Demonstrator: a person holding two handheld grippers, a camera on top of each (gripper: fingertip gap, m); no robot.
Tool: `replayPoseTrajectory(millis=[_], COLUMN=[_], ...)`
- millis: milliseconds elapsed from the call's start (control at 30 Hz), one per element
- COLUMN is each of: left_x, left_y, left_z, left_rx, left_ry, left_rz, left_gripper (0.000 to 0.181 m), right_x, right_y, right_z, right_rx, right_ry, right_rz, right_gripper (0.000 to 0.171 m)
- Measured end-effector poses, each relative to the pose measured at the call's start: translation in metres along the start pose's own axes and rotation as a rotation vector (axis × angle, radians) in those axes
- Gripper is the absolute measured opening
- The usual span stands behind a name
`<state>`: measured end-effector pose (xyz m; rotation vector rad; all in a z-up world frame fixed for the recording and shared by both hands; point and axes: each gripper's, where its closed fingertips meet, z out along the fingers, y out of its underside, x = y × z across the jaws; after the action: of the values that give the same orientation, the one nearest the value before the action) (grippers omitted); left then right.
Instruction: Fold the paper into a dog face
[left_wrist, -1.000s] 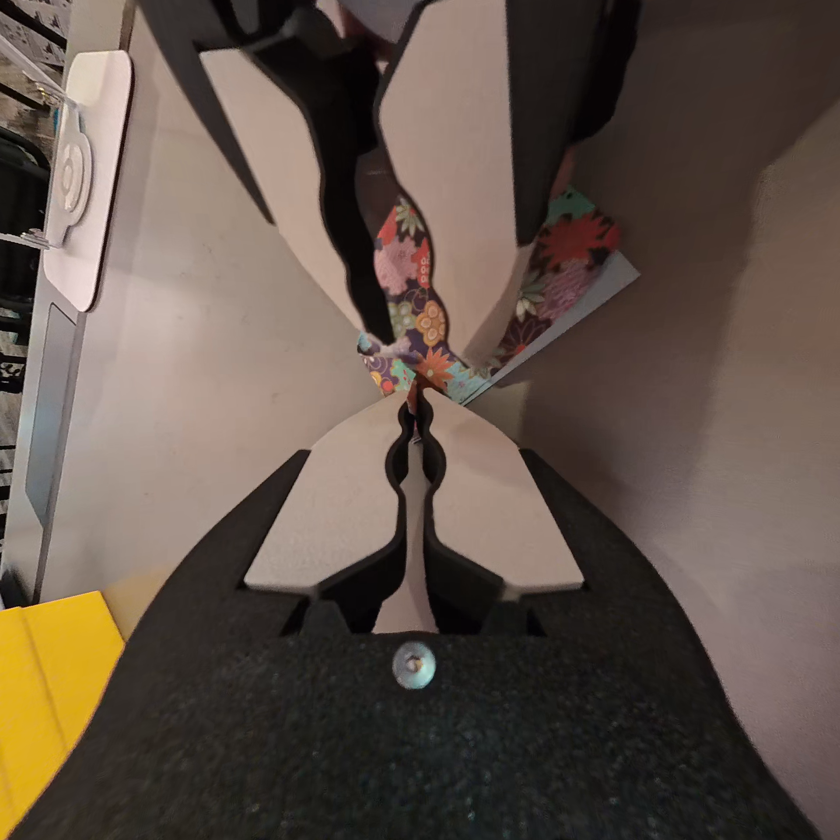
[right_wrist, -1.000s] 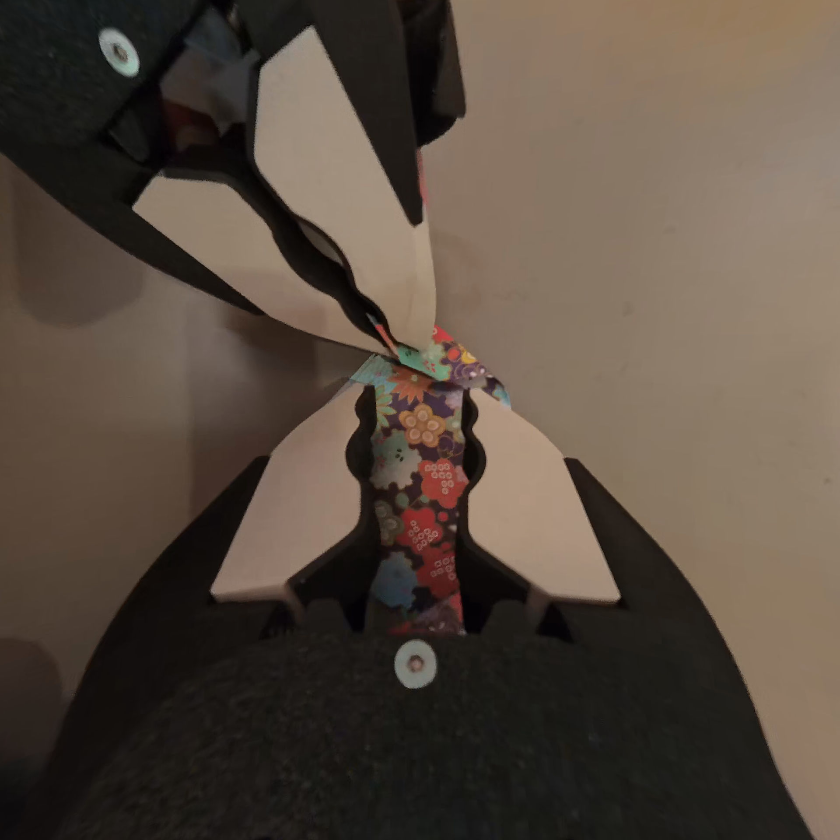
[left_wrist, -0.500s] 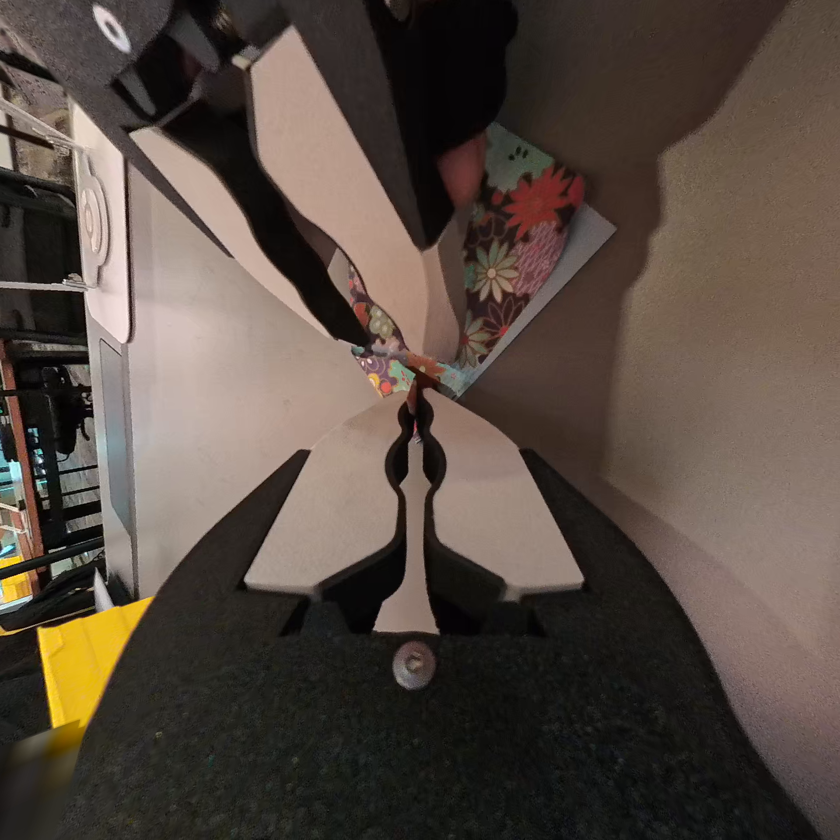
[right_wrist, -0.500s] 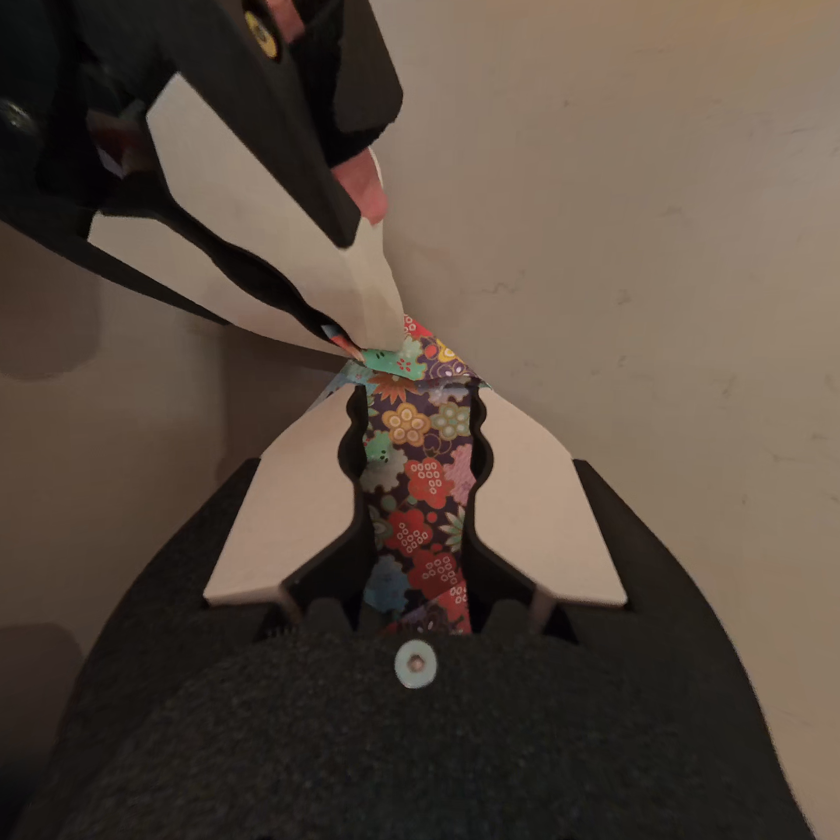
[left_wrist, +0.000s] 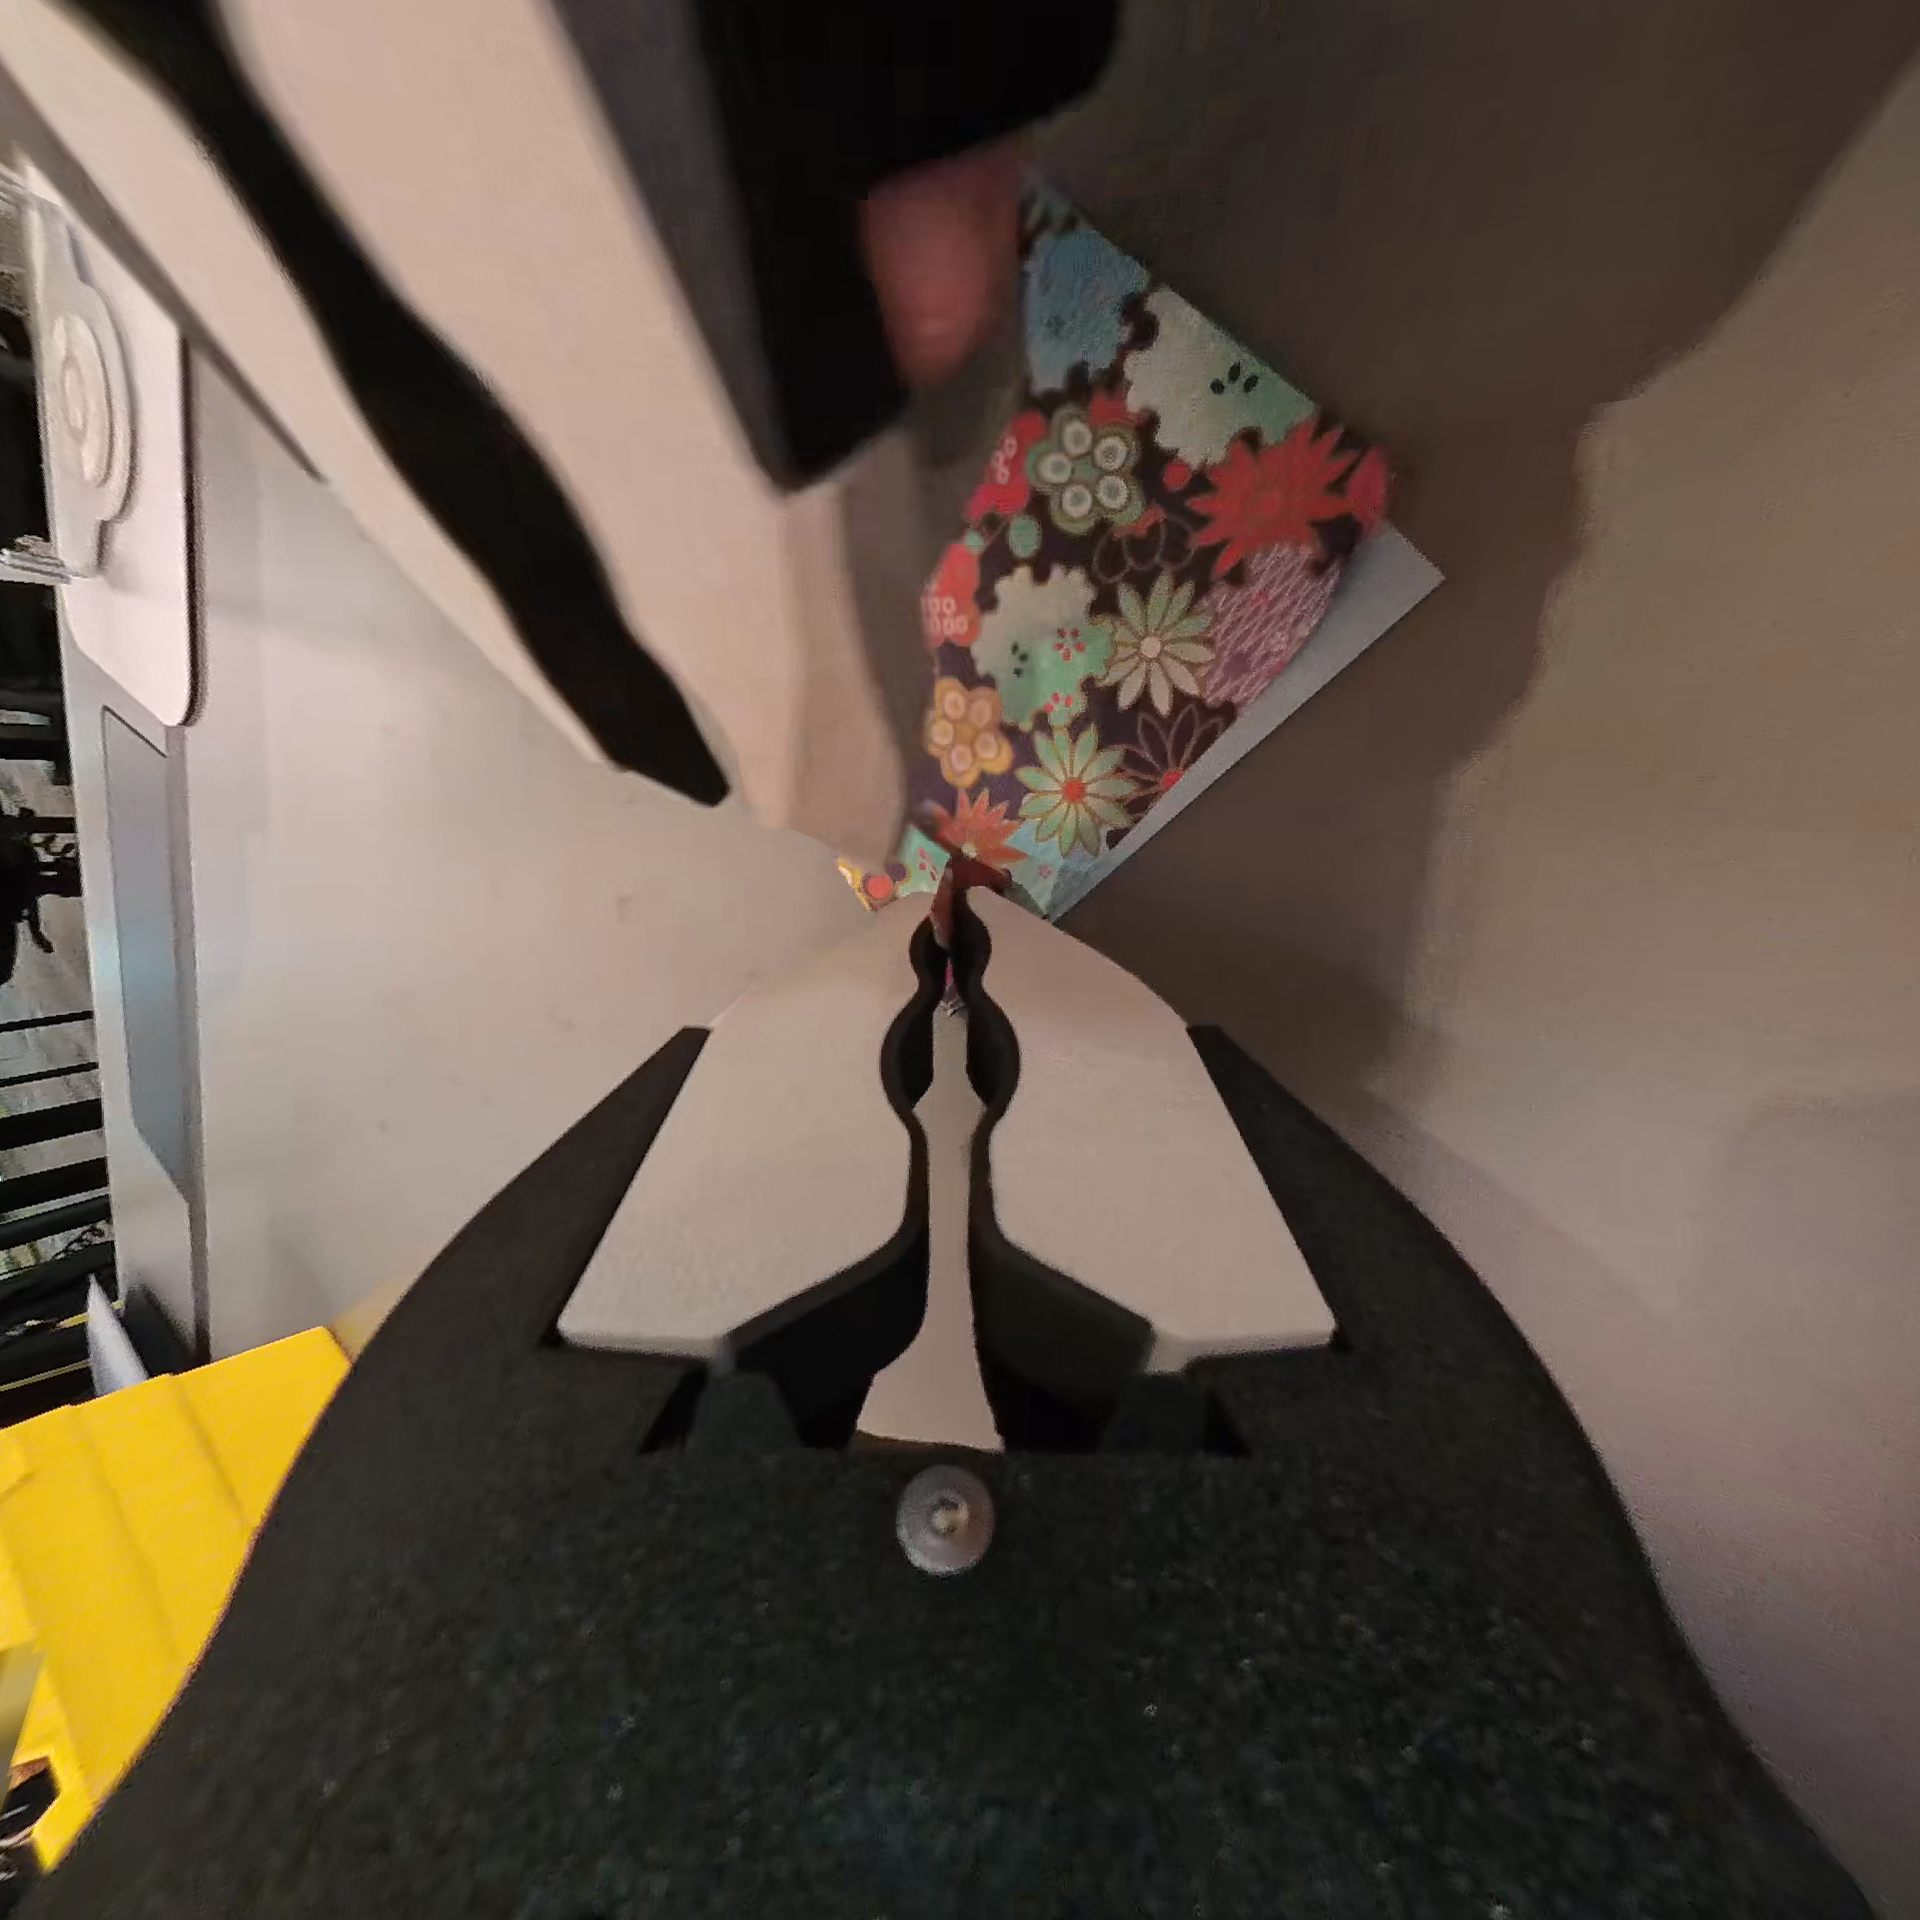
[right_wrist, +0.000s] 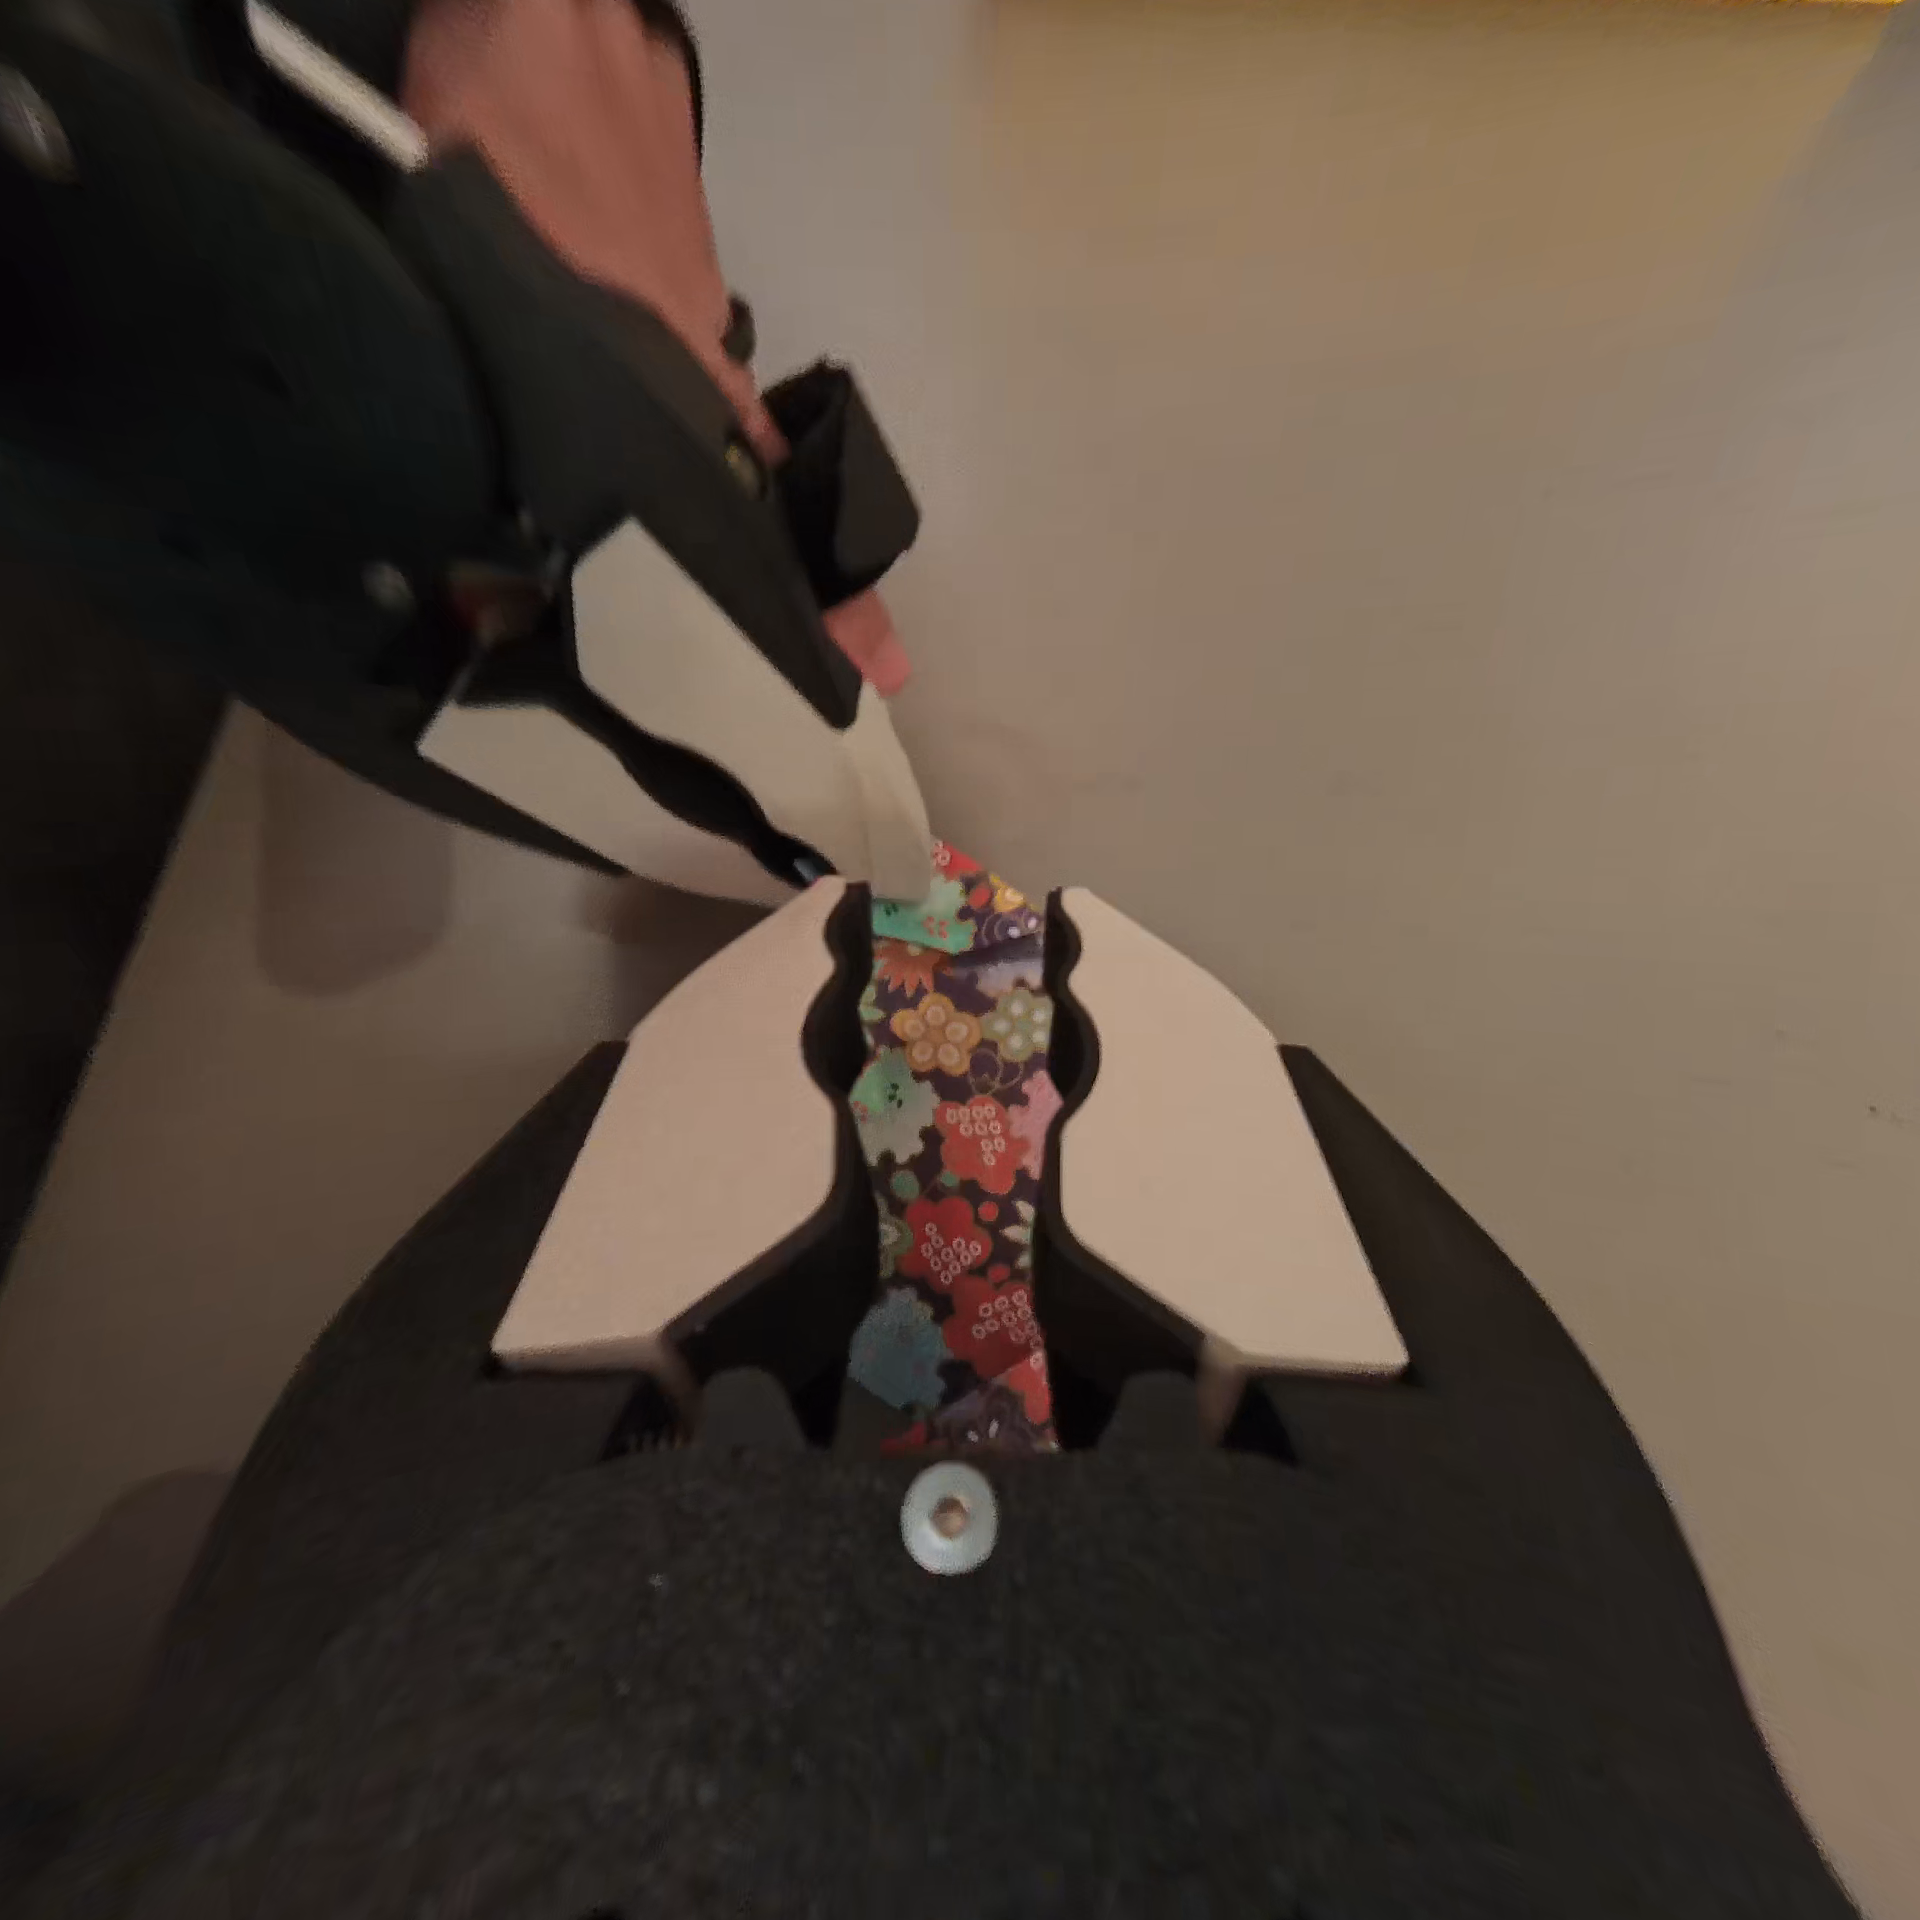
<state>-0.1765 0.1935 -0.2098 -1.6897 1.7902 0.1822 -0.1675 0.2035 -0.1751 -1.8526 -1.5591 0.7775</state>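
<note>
Left gripper (left_wrist: 961, 914): its 2 pale fingers are pressed together, pinching a corner of the floral paper (left_wrist: 1122, 623) at the very tips. Beyond them the paper lies on the beige table (left_wrist: 468, 935), white underside edging its far side. Right gripper (right_wrist: 951, 914): fingers parted, not clamped; the paper shows in the gap between them, but whether they touch it I cannot tell. Farther left, a yellow object (left_wrist: 135, 1475) at the table edge. A person's fingertip (left_wrist: 935, 281) shows beside the far gripper.
</note>
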Motion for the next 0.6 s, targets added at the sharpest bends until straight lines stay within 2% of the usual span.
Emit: replayPoseTrajectory(millis=[300, 600], left_x=[0.000, -0.001], left_y=[0.000, 0.001], left_z=[0.000, 0.000], left_rx=[-0.027, -0.037], left_ry=[-0.049, -0.098], left_rz=[0.021, 0.016], left_gripper=[0.000, 0.000], right_x=[0.011, 0.014], right_y=[0.018, 0.020], right_z=[0.028, 0.029], right_rx=[-0.151, -0.173], right_ry=[0.031, 0.059], right_rz=[-0.021, -0.013], right_gripper=[0.000, 0.000])
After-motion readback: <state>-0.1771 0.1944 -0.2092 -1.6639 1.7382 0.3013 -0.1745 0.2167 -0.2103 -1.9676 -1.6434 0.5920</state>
